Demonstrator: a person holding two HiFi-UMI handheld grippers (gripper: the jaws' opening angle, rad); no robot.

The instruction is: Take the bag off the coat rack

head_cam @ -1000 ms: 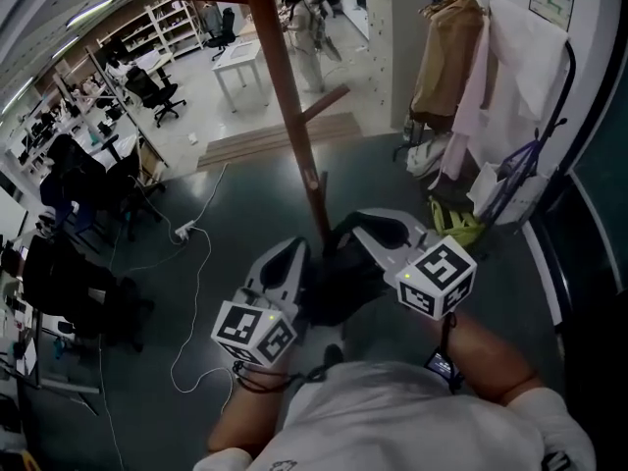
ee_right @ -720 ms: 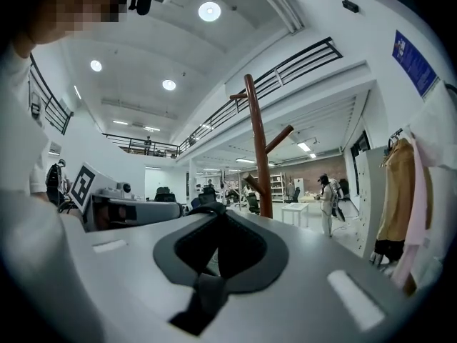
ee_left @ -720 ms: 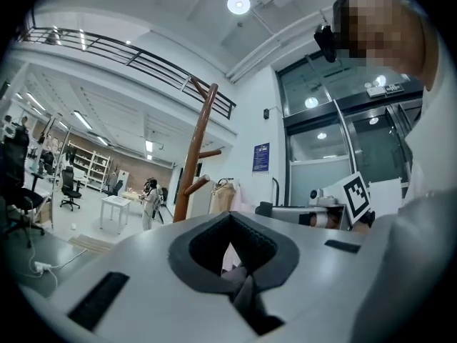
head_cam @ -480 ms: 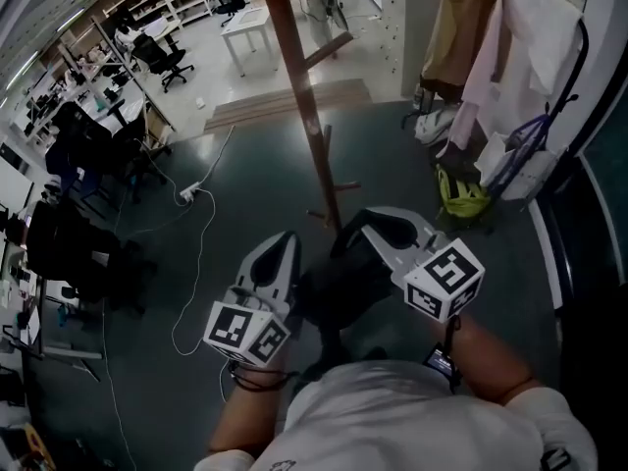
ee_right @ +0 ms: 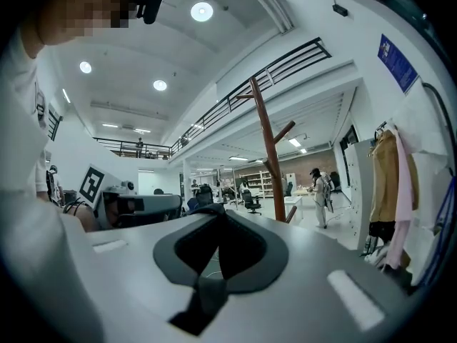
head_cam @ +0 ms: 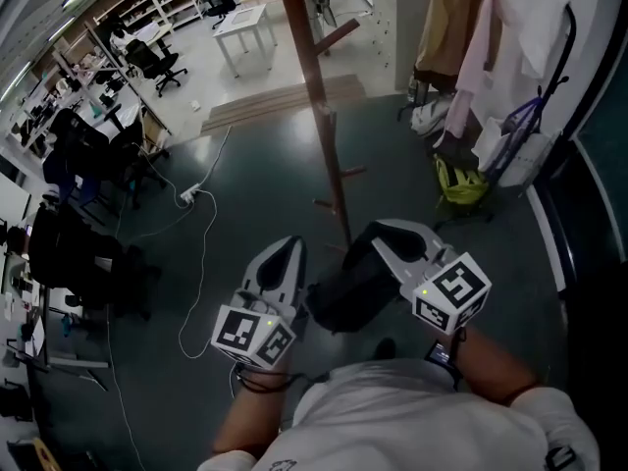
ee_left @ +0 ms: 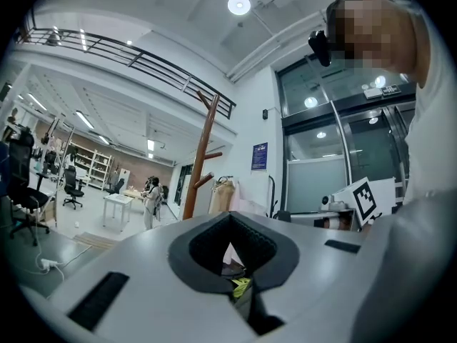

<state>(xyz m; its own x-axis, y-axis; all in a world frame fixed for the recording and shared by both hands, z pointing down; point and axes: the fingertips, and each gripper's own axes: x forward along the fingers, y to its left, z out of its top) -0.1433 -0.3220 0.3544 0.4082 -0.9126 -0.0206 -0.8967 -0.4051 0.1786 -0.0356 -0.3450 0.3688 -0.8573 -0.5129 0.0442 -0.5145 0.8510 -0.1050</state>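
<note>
A black bag (head_cam: 351,292) hangs between my two grippers, close to my body and apart from the rack. The coat rack is a brown wooden pole (head_cam: 316,86) with short pegs, standing on the dark floor just beyond the bag. My left gripper (head_cam: 286,260) is at the bag's left side, shut, with a dark strap (ee_left: 250,313) pinched low between its jaws. To the bag's right, my right gripper (head_cam: 391,239) is shut on a black strap (ee_right: 206,297). In the right gripper view the rack (ee_right: 270,148) rises ahead.
Coats (head_cam: 461,27) hang on a rail at the right wall, with a yellow-green bag (head_cam: 459,186) on the floor under them. A white cable and power strip (head_cam: 192,196) lie on the floor at left. Desks and office chairs (head_cam: 147,62) fill the far left.
The bag and both grippers have drawn back from the pole towards my body. The bag now hangs clear of the rack's lower pegs.
</note>
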